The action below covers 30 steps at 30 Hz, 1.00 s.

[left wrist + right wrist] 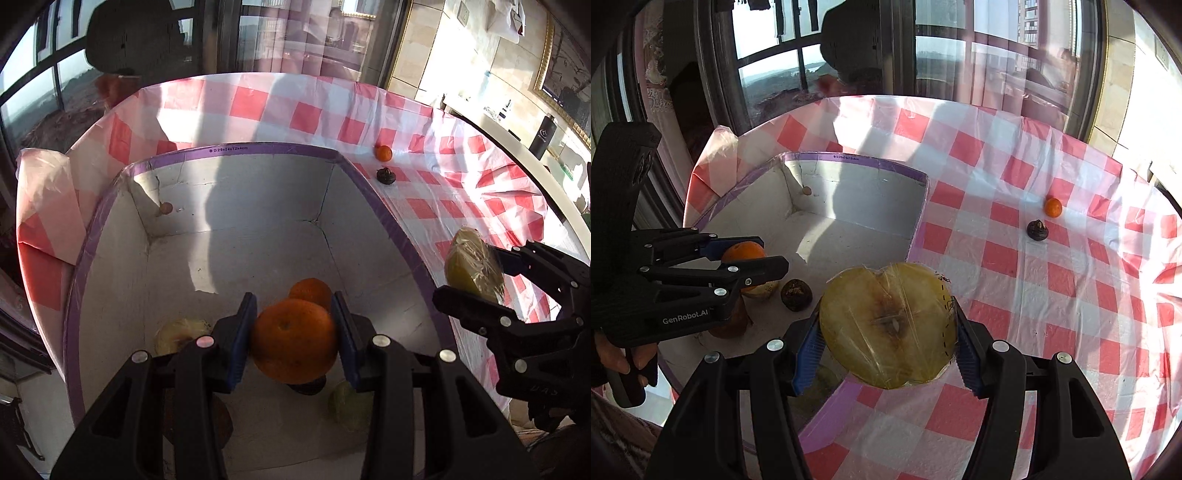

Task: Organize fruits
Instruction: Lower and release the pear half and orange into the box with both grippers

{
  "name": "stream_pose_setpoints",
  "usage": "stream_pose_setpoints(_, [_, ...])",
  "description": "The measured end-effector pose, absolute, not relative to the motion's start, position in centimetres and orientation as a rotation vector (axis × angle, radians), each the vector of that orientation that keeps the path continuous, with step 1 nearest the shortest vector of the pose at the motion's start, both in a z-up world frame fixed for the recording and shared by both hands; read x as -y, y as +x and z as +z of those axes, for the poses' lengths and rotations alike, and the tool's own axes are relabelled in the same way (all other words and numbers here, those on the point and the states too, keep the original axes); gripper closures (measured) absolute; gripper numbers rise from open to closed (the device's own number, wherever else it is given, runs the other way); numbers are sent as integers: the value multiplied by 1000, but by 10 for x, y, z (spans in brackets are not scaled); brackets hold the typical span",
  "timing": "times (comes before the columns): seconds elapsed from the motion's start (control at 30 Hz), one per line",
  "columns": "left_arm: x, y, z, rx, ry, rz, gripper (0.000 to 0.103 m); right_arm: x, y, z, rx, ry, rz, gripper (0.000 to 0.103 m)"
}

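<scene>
My left gripper (295, 334) is shut on a large orange (294, 339) and holds it above the floor of a white cardboard box (236, 184) with a purple rim. It also shows in the right wrist view (738, 254). My right gripper (888, 332) is shut on a plastic-wrapped half apple (888, 325), cut face toward the camera, over the box's right rim; it shows in the left wrist view (474, 266). In the box lie a second orange (312, 290), pale fruits (177, 334), a greenish fruit (349, 406) and a dark fruit (796, 294).
The round table has a red and white checked cloth (1034, 295). A small orange (1053, 207) and a dark round fruit (1038, 230) lie on the cloth to the right of the box. A small brown fruit (166, 208) sits in the box's far corner.
</scene>
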<state>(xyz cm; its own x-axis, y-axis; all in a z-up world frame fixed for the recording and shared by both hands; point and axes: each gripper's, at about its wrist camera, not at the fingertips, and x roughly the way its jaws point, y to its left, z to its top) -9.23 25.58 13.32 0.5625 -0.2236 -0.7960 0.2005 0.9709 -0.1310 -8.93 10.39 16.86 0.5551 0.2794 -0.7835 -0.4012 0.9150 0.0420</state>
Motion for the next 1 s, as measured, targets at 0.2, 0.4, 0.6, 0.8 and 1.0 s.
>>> stream_pose_setpoints(0.2, [-284,-103,117,-989,-58,-194,62,-148,-95,167,-888,-254,524,43])
stream_pose_setpoints(0.4, [-301,-108,103,-1034,-81,-146,62,-179,-101,143,-955,-361,602,43])
stream_pose_setpoints(0.6, [-305,-106,99,-1067,-87,-115,61,-184,-108,116,-1027,-436,597,42])
stream_pose_setpoints(0.8, [-306,-104,96,-1097,-93,-100,39,-191,-118,110,-1027,-529,604,42])
stream_pose_setpoints(1.0, [-304,-103,97,-1110,-106,-121,26,-188,-114,112,-1032,-508,588,35])
